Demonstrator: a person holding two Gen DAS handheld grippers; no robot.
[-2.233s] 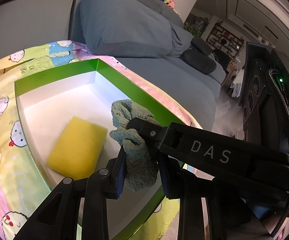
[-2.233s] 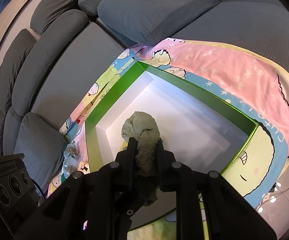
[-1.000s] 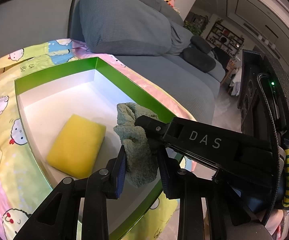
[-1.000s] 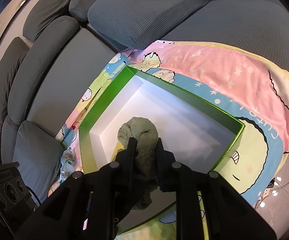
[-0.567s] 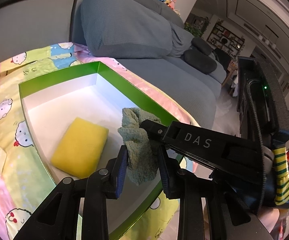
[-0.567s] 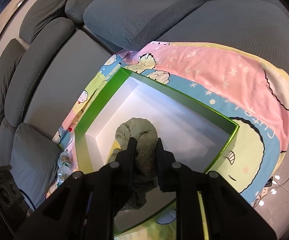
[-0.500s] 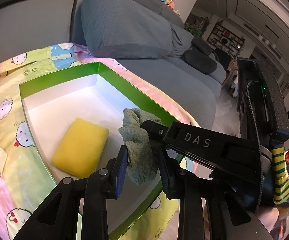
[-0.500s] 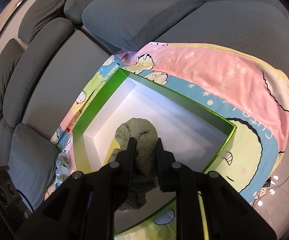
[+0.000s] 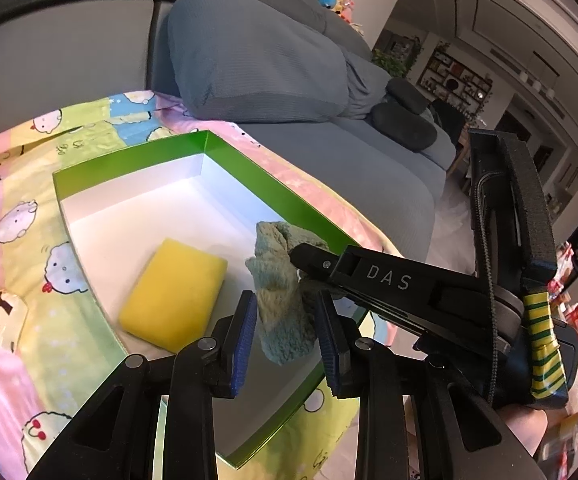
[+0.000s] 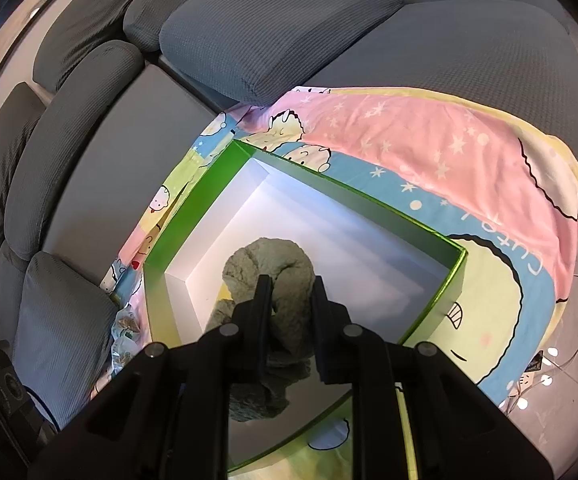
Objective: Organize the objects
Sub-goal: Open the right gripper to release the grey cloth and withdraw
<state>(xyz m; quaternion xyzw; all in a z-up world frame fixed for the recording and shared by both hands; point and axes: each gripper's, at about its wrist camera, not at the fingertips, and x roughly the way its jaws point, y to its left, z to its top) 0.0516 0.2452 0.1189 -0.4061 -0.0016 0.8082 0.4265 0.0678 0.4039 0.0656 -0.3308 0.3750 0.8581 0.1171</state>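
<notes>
You see a box [image 9: 249,168] with bright green walls and a plain white floor; on that floor lies a solid yellow sponge [image 9: 175,294]; the cloth [image 9: 283,308] is a dull grey-green, fuzzy and unpatterned. Beneath the box, your blanket [image 10: 469,152] runs in pink, pale yellow, light green and sky-blue bands, printed with white stars and round white cartoon creatures outlined in black; the sofa [image 10: 429,52] behind is a ribbed slate grey. The left gripper [image 9: 285,334] is black with blue pads [image 9: 245,334]; the right gripper [image 10: 289,308] is all black.
</notes>
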